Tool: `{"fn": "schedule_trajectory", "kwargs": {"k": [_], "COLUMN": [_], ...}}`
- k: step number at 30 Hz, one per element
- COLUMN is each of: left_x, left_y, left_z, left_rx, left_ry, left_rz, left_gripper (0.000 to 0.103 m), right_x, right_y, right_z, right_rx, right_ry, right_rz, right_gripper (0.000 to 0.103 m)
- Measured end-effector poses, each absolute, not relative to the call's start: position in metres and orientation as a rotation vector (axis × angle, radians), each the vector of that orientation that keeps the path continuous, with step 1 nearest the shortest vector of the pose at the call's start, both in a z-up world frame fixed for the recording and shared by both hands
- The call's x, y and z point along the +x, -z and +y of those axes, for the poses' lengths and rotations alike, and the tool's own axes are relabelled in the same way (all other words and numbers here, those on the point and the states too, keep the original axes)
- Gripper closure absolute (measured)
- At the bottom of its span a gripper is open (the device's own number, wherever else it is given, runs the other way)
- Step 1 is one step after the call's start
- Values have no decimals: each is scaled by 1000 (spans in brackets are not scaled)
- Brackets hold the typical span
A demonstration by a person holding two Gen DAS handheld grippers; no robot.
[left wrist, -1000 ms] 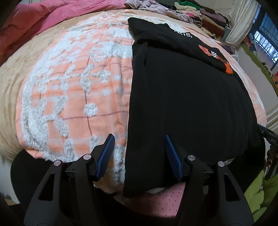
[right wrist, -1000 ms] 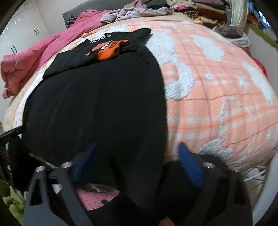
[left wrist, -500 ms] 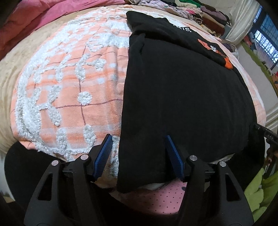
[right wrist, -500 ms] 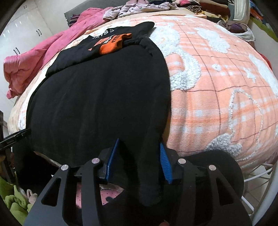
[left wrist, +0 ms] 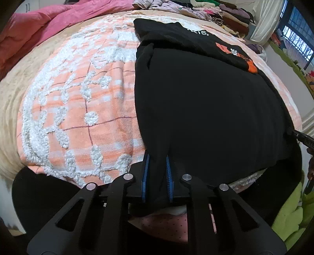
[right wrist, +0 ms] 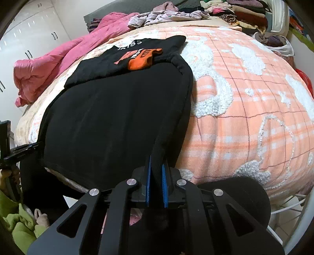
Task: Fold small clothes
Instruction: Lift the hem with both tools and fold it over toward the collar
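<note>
A black garment (left wrist: 206, 102) lies flat on the orange-and-white blanket (left wrist: 78, 109), its far part folded over and showing white letters and an orange print (left wrist: 235, 56). My left gripper (left wrist: 157, 162) is shut on the garment's near left corner at the bed's edge. In the right wrist view the same garment (right wrist: 109, 117) spreads to the left, with the orange print (right wrist: 141, 58) at the far end. My right gripper (right wrist: 156, 166) is shut on the near right corner, which bunches between the blue pads (right wrist: 148, 176).
A pink quilt (left wrist: 49, 27) lies at the far left of the bed (right wrist: 245, 109). Several folded and loose clothes (right wrist: 225, 11) are piled along the far edge. White wardrobe doors (right wrist: 29, 41) stand far left. A green cloth (left wrist: 290, 215) hangs below the near edge.
Both grippers went from wide open around the garment's near corners to shut on them. The right one closed first, then the left. The hem now bunches between the pads.
</note>
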State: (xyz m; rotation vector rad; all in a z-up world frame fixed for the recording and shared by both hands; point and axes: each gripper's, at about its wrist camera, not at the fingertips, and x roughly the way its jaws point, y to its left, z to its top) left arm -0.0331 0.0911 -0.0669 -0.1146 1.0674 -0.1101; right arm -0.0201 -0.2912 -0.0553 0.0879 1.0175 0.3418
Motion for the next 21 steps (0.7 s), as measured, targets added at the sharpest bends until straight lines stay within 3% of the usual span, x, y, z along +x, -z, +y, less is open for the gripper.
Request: {"fn": "schedule_trajectory", "kwargs": {"k": [21], "left_x": [8], "left_y": [-17], "left_z": [110], "left_rx": [-256], "left_ry": [169], "left_rz": [845], "left_gripper": [98], "right_x": [17], "right_y": [-39], "right_z": [-304], "right_rx": [228], "right_ry": [-426], "right_rz": [715], "right_gripper": [95]}}
